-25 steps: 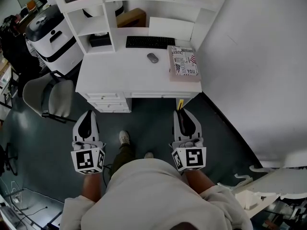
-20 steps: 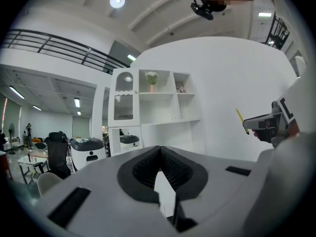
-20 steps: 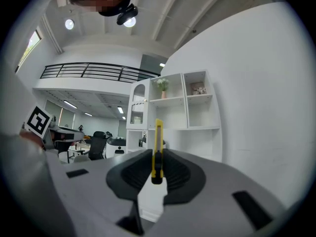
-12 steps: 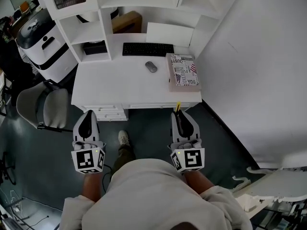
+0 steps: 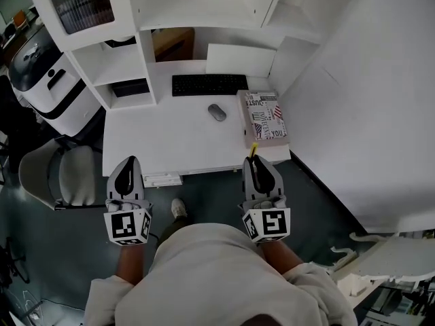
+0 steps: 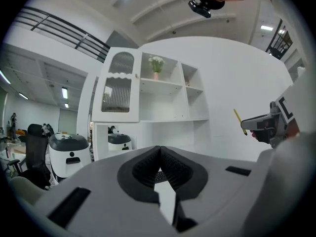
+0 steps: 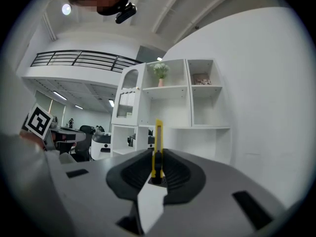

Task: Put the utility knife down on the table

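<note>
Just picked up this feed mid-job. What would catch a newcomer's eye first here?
First, the yellow utility knife, standing upright and clamped in the right gripper near the front edge of the white desk. The left gripper beside it is closed on nothing. On the desk lie a black keyboard, a grey mouse and a printed box at its right end.

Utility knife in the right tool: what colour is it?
Yellow. The utility knife shows best in the right gripper view.
</note>
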